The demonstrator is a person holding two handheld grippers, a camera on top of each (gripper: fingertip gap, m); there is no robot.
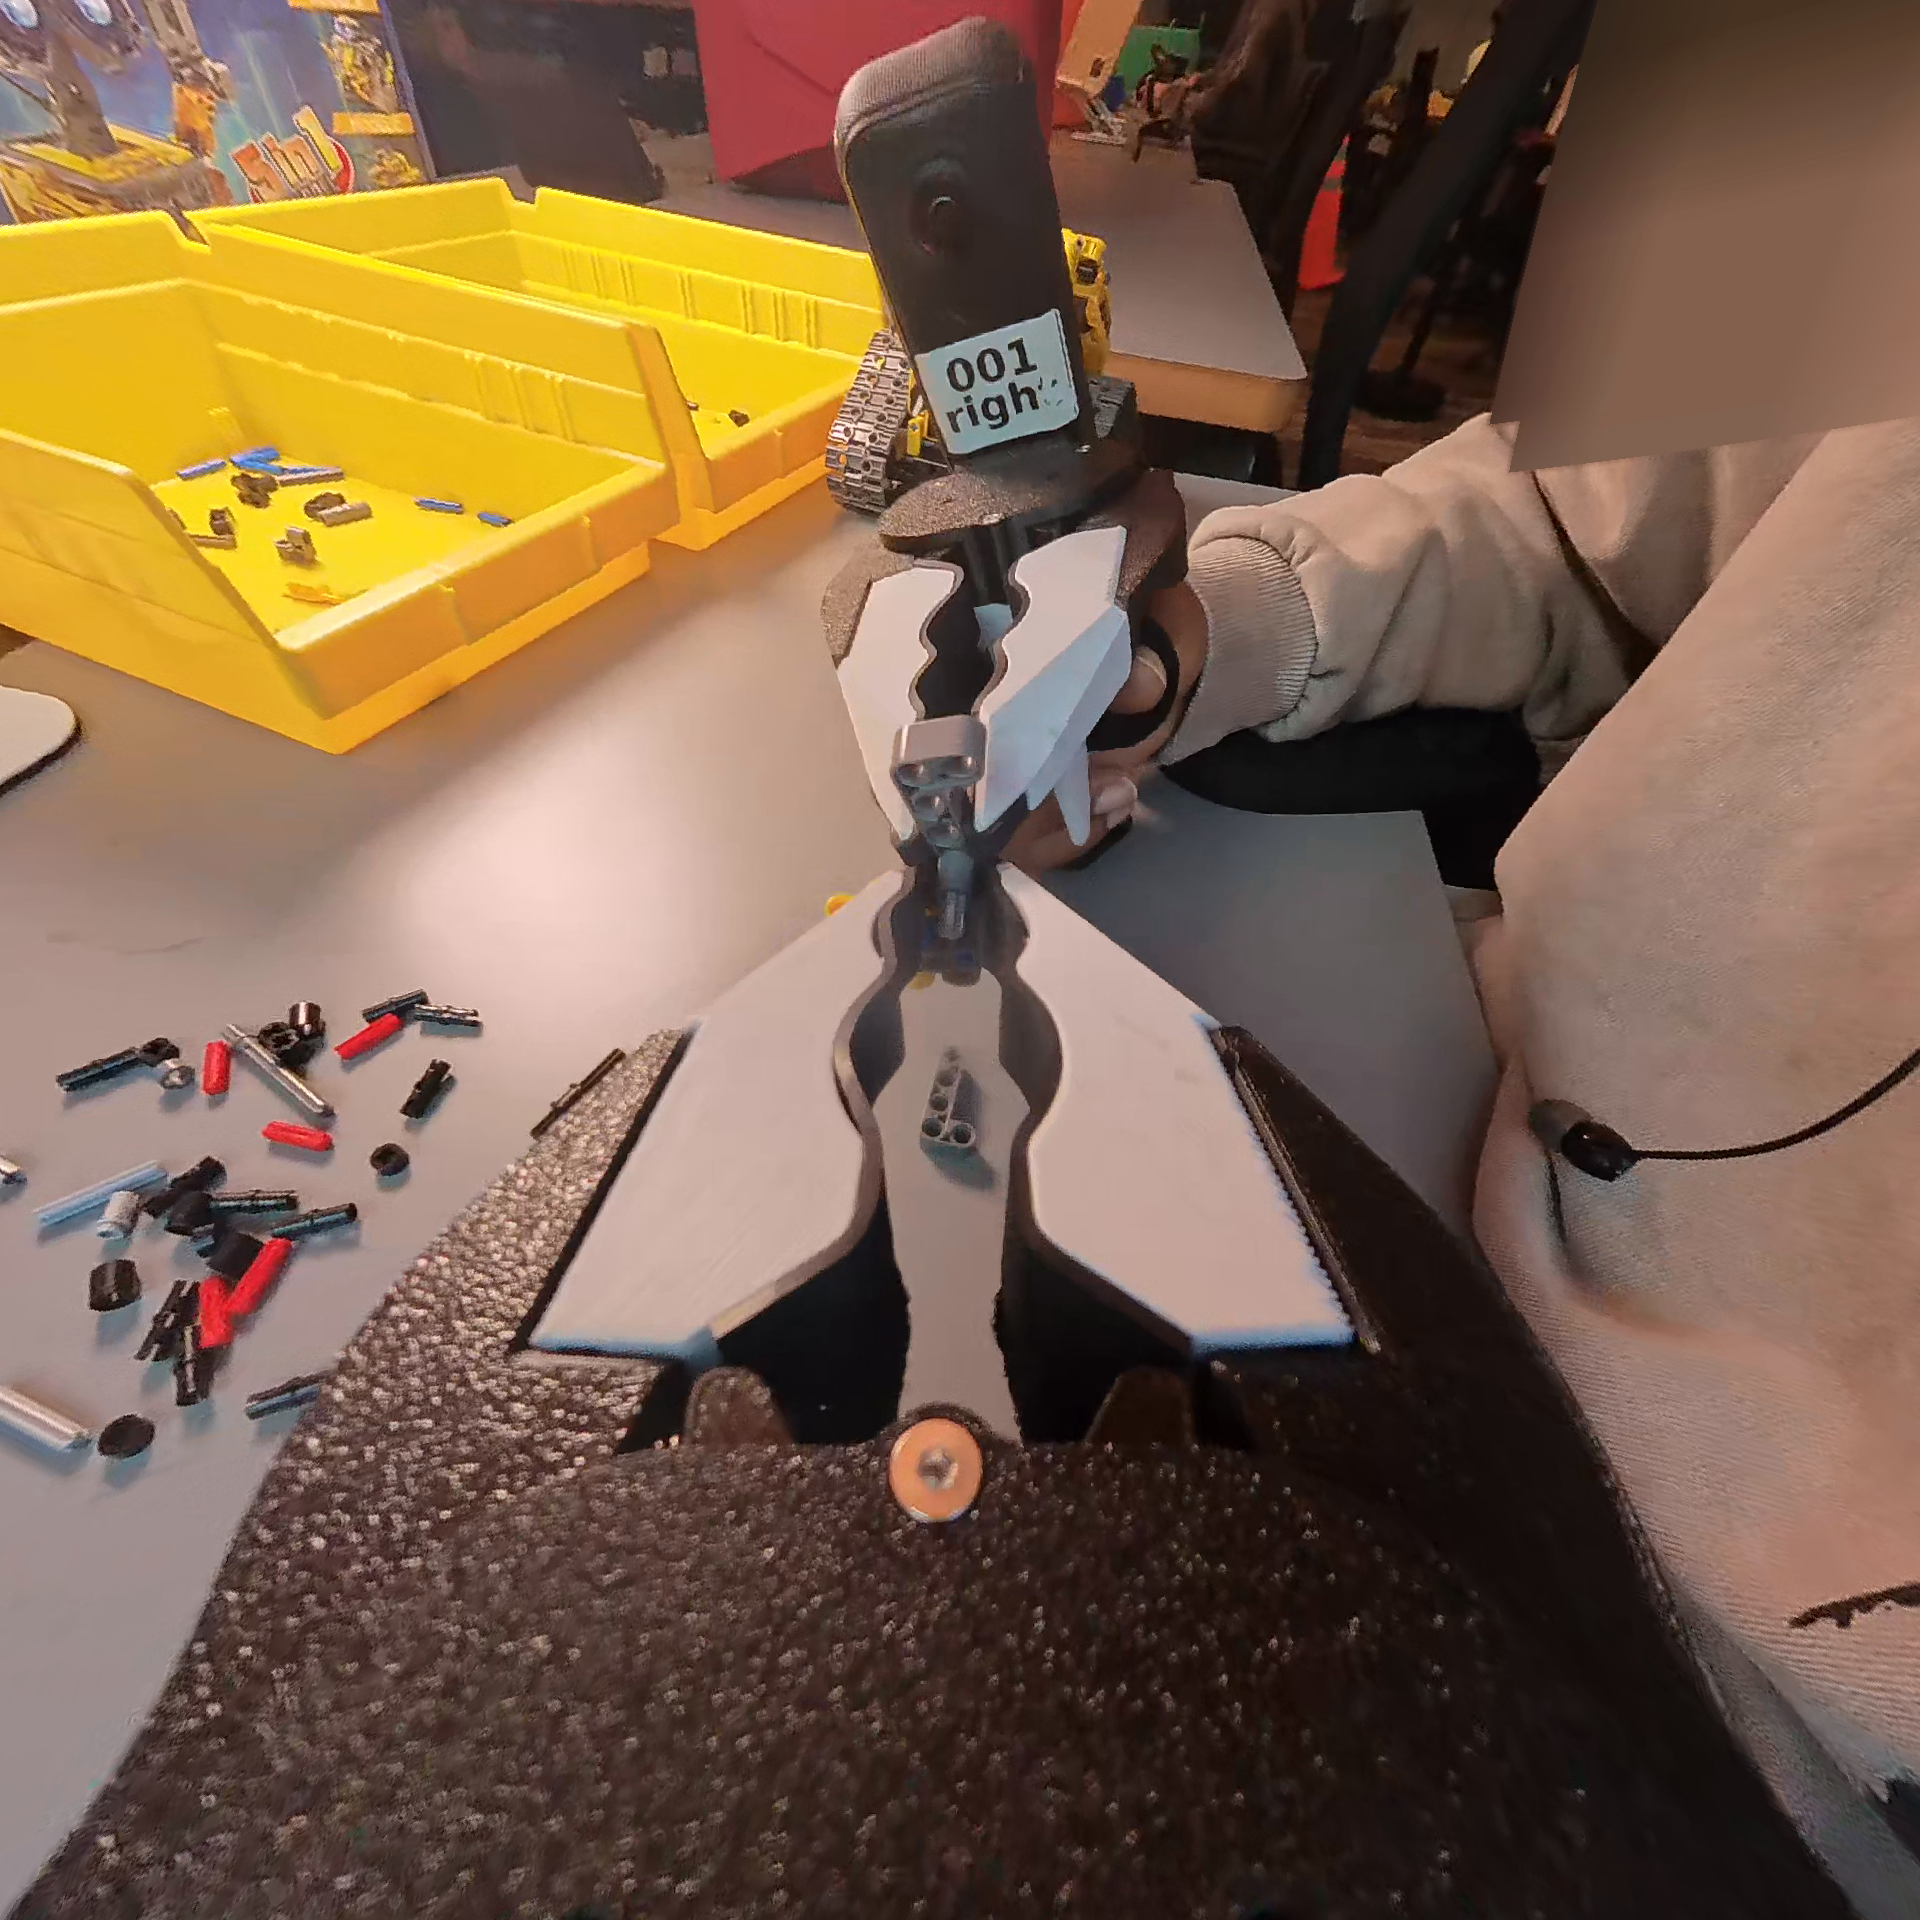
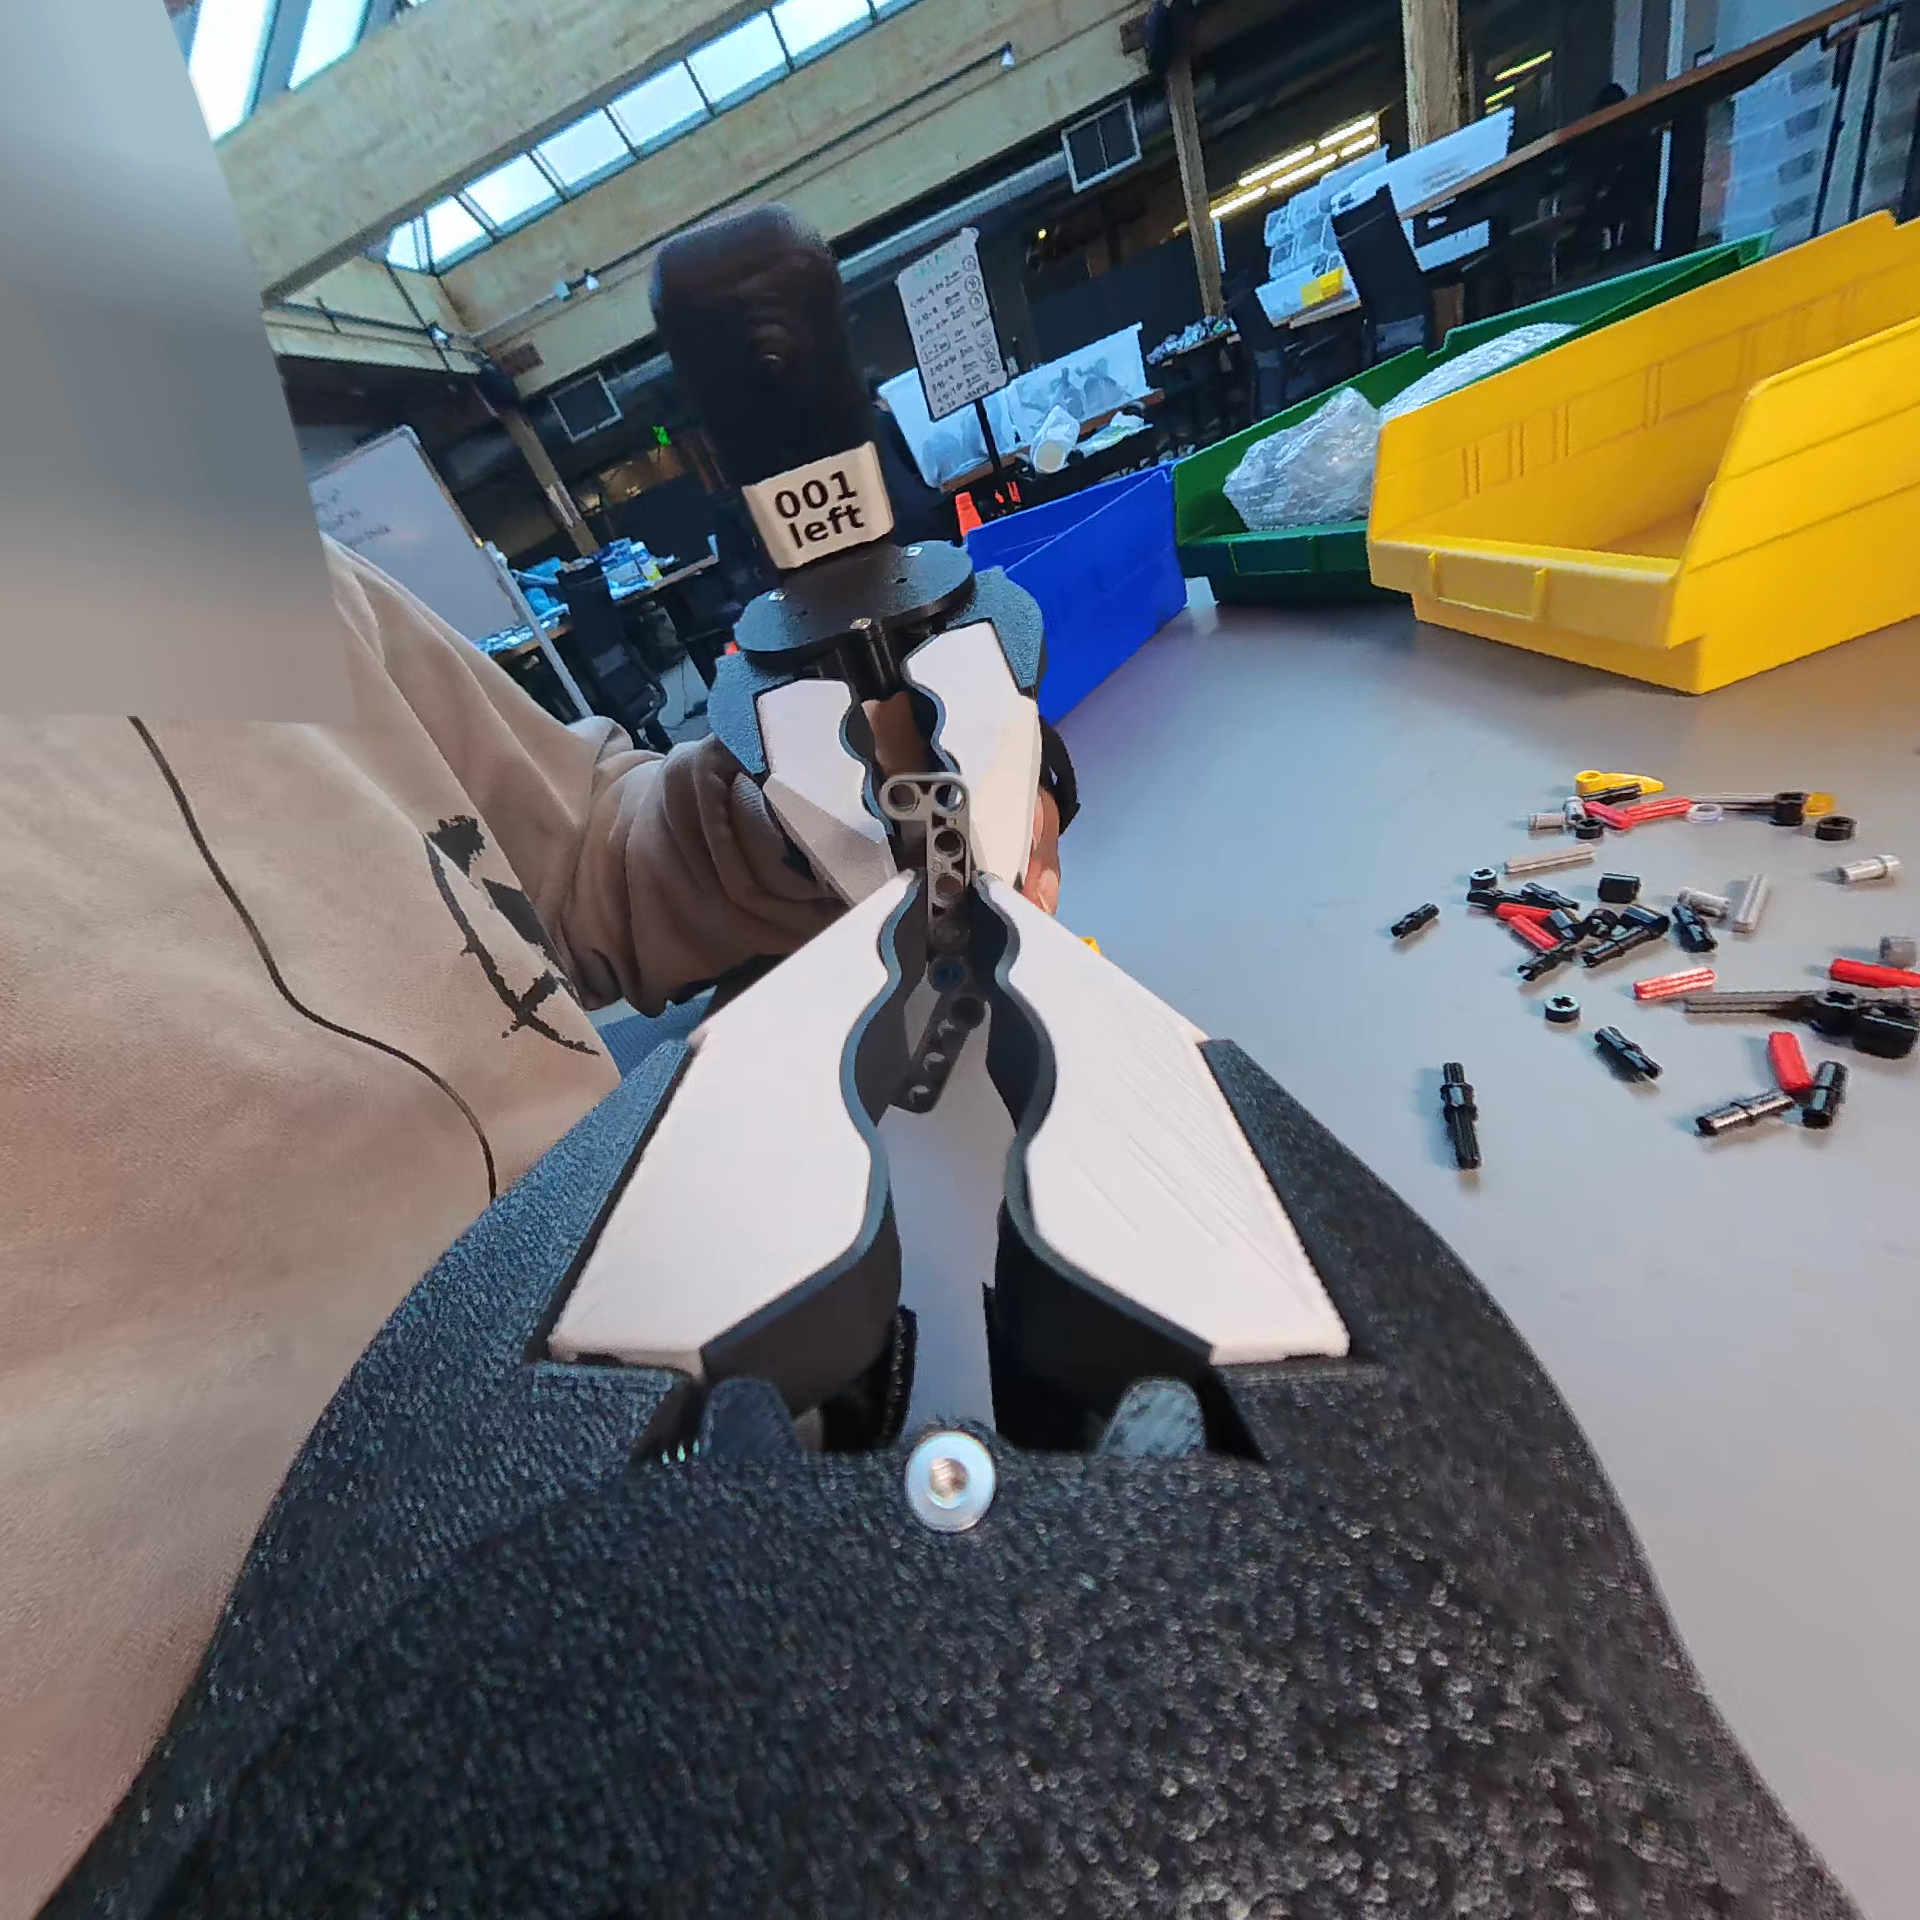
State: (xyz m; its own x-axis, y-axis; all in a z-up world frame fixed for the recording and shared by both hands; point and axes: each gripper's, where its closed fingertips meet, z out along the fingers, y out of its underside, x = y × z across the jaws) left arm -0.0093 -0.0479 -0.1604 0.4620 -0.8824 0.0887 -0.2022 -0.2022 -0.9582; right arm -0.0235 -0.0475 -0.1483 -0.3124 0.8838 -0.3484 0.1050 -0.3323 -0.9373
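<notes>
Left gripper (image 1: 940,894) and right gripper (image 2: 945,894) meet tip to tip, both pinched narrow on one grey holed beam (image 2: 940,842) — long axis upright, 12-to-6, crossbar up. Table edge (image 1: 1439,831) at 2 o'clock; loose pins (image 1: 239,1164) at 9; yellow bins (image 1: 395,416) at 10–11.

Each claw has two pale grey, ridged plastic fingers with wavy black-edged inner faces, set in a rough, pebbled black printed body. The left claw (image 1: 940,894) carries a silver countersunk screw (image 1: 935,1472) at the centre of its body, and the right claw (image 2: 951,883) has a matching silver screw (image 2: 948,1480). A black rounded camera (image 1: 961,218) stands on each, with a white sticker (image 1: 992,384) at its foot. The person wears a beige hooded sweatshirt (image 1: 1704,935) with ribbed cuffs, a black print, and a thin black cord (image 1: 1766,1132).
</notes>
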